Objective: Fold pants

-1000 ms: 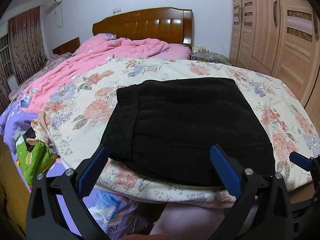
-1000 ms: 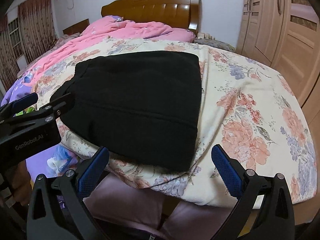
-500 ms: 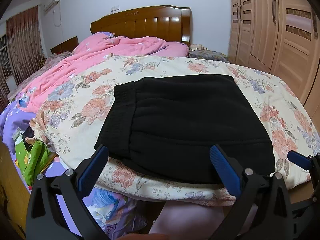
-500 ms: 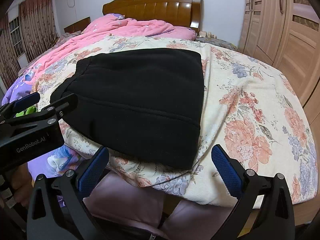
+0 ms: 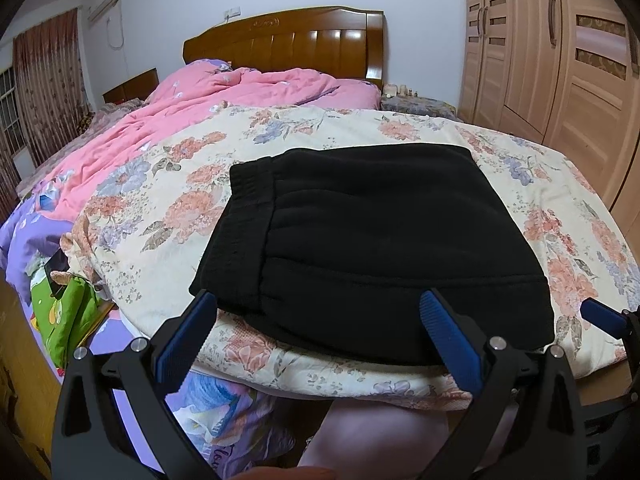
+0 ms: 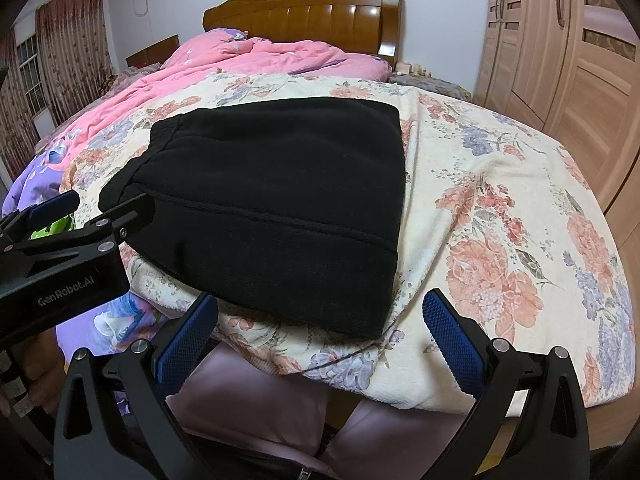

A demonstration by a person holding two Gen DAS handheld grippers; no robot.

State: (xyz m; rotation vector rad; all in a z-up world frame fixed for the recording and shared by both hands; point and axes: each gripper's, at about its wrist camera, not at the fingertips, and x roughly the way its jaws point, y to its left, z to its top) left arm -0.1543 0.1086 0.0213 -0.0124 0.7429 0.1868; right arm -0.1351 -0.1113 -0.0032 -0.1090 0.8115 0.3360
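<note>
Black pants (image 5: 360,240) lie folded into a thick rectangle on the floral bedspread (image 5: 180,200), with the elastic waistband at the left end. The same pants (image 6: 280,208) fill the middle of the right wrist view. My left gripper (image 5: 316,332) hangs open just short of the fold's near edge, nothing between its blue pads. My right gripper (image 6: 320,332) is open too, off the near right corner of the pants. The left gripper's body (image 6: 60,256) shows at the left edge of the right wrist view.
A pink quilt (image 5: 224,112) is bunched toward the wooden headboard (image 5: 288,44). Wardrobe doors (image 5: 560,60) line the right wall. A green item (image 5: 68,316) and purple bedding (image 5: 24,240) lie off the bed's left side. A person's legs (image 6: 260,400) are below the near bed edge.
Both grippers have drifted slightly, so the pants sit a little lower and further left in the views. The pants have not moved and both grippers stay open.
</note>
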